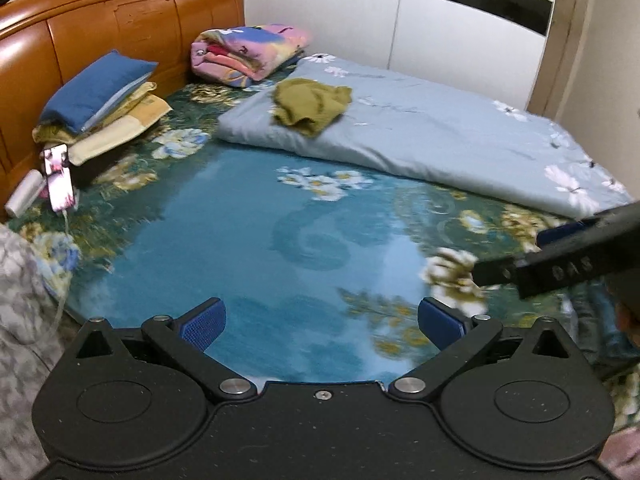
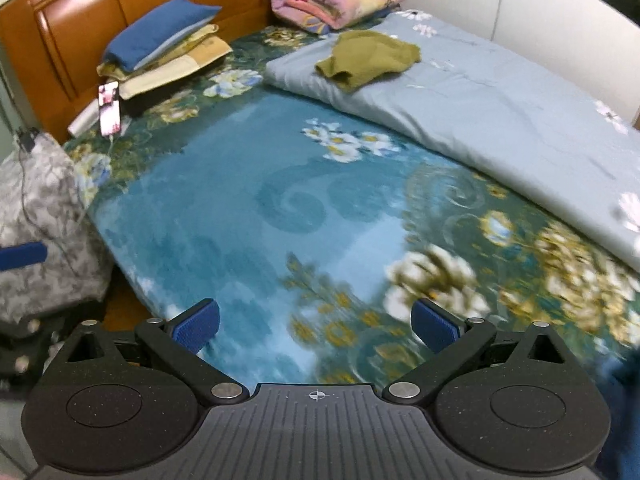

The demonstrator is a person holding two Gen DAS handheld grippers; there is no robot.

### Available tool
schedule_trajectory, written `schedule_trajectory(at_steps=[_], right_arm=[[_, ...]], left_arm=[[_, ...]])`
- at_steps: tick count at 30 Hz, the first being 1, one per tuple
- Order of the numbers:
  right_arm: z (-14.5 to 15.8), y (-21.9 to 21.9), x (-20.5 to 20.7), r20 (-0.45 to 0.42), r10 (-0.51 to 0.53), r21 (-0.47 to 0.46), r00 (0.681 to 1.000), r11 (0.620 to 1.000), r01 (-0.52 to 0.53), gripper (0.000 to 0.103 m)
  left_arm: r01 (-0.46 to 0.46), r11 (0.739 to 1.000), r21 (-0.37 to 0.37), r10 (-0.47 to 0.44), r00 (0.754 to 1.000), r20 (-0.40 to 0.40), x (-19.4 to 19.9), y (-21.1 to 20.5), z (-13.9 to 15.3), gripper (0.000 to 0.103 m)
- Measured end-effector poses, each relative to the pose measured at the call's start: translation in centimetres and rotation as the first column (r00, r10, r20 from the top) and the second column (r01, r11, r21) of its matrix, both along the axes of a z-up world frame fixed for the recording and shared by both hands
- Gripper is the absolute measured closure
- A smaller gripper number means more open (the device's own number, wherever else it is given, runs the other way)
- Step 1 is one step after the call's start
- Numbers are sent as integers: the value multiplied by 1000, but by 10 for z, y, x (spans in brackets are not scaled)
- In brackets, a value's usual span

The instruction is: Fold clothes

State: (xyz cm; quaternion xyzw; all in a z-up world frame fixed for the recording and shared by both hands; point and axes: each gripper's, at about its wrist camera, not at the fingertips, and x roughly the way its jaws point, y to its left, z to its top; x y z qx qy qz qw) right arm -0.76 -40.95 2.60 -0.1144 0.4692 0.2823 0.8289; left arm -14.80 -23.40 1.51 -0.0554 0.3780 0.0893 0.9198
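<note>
Blur smears the floral bedsheet point(image 2: 280, 208) along its near edge, and a dark blue patch at the right wrist view's lower right corner is too cut off to name. Left gripper point(image 1: 322, 326) hangs over the sheet, jaws spread wide, nothing between them. Right gripper point(image 2: 316, 322) is just as wide apart, empty too. Olive-green garment point(image 1: 310, 104) lies crumpled, well away, on the folded pale blue quilt point(image 1: 440, 136) near the wooden headboard point(image 1: 100, 28).
</note>
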Motion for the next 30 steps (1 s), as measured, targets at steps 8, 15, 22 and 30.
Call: schedule_trajectory(at_steps=[8, 15, 22, 30], right_arm=[[-3, 124, 58, -14, 46, 39, 999, 998, -45, 0], [3, 152, 78, -7, -57, 9, 998, 998, 57, 0], [7, 156, 67, 4, -348, 5, 937, 937, 348, 0], [5, 188, 7, 13, -510, -14, 860, 860, 511, 0]], left_arm=[[42, 999, 29, -40, 997, -65, 61, 90, 7, 2], [158, 987, 10, -158, 986, -50, 102, 139, 17, 2], [350, 937, 21, -348, 936, -57, 134, 185, 19, 2], [479, 878, -8, -479, 876, -53, 138, 236, 19, 2]])
